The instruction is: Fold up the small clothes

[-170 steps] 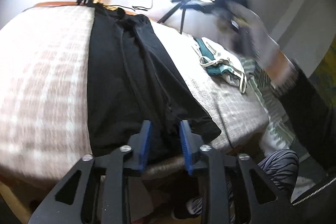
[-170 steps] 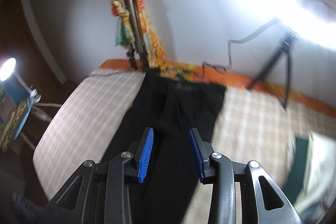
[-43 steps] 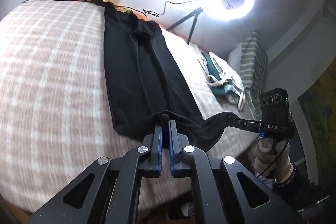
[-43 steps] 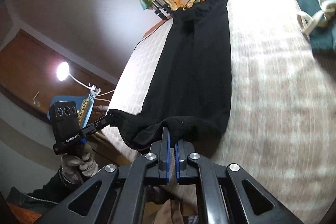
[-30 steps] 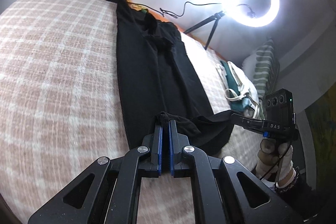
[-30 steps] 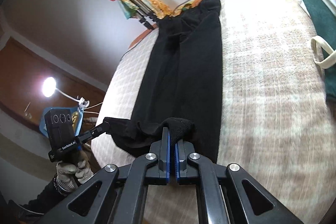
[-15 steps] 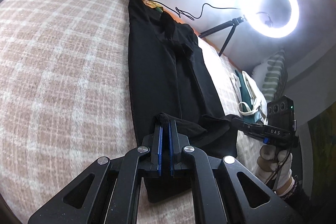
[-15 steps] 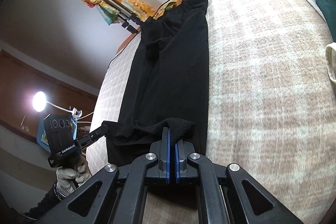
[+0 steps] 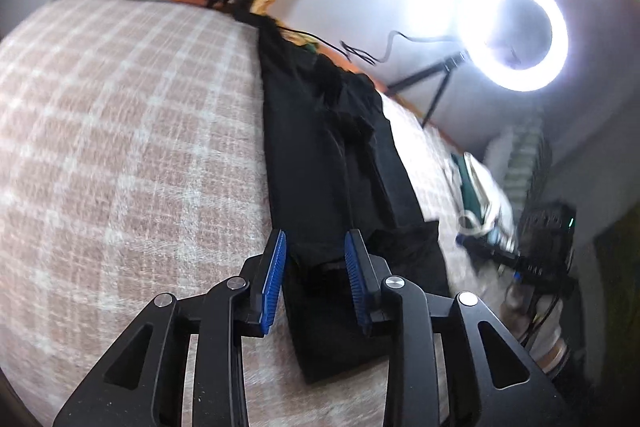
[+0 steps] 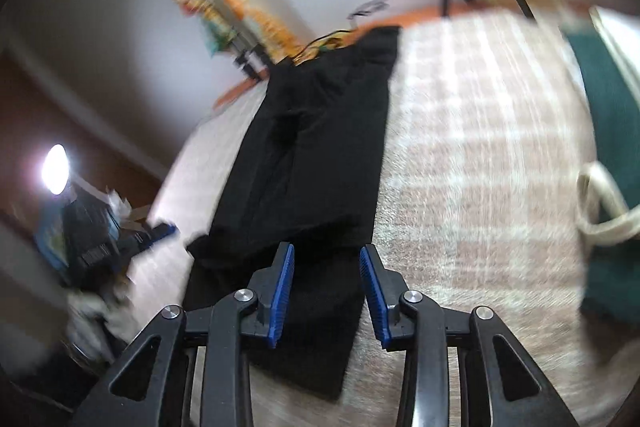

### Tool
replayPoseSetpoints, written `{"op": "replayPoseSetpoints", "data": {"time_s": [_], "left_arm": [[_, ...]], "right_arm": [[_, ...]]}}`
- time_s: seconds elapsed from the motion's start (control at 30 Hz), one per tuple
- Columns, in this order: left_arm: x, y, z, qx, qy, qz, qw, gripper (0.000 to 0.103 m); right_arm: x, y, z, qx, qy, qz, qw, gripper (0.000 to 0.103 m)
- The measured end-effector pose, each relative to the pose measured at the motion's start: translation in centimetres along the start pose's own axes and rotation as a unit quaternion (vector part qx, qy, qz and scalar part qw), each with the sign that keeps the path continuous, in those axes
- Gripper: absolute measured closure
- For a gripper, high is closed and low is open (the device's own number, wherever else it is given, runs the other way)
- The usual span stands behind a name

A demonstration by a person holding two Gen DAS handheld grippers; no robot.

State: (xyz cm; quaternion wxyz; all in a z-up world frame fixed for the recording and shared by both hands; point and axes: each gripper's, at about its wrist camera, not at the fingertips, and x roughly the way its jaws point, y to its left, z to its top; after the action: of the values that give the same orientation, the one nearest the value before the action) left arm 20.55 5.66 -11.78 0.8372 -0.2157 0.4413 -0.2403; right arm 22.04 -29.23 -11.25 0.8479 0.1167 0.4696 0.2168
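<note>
- Trousers, black, lie lengthwise down the middle of a checked blanket on a bed; far end reaches the orange bed edge near the wall.
- Near end is doubled over the rest, so a short folded layer lies on top with its edge running crosswise.
- Left claw sits just above that folded end, blue pads spread apart, nothing between them; black cloth shows through the gap.
- Right claw likewise hangs over the near end, pads wide apart and empty, cloth directly beyond and below the tips.
- Whether either claw's tips touch the cloth cannot be told.
- Each claw shows blurred at the edge of the other's view, beside the trousers' near corners.
- Green and white bag lies on the blanket well to the right of the trousers.
- Ring light glows on a tripod past the bed's far right side; a small lamp shines off to the left.
</note>
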Motion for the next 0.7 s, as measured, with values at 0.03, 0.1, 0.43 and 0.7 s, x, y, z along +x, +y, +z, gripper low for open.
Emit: {"op": "replayPoseSetpoints", "data": {"time_s": [0.03,0.1,0.43,0.7], "left_arm": [[0.2,-0.3,-0.3,0.014,0.012,-0.004,0.9998,0.074],[0.7,-0.8,-0.9,0.032,0.043,-0.019,0.9984,0.074],[3.9,-2.1,-2.0,0.065,0.097,-0.021,0.993,0.074],[3.3,-0.2,1.4,0.018,0.024,0.046,0.9985,0.074]], "right_arm": [[0.1,0.8,-0.2,-0.027,0.002,-0.016,1.0,0.066],[0.8,1.6,-0.4,-0.056,0.01,-0.029,0.998,0.066],[3.8,3.7,-1.2,-0.109,0.056,-0.041,0.992,0.077],[4.8,2.3,0.5,-0.07,0.038,-0.059,0.995,0.075]]}}
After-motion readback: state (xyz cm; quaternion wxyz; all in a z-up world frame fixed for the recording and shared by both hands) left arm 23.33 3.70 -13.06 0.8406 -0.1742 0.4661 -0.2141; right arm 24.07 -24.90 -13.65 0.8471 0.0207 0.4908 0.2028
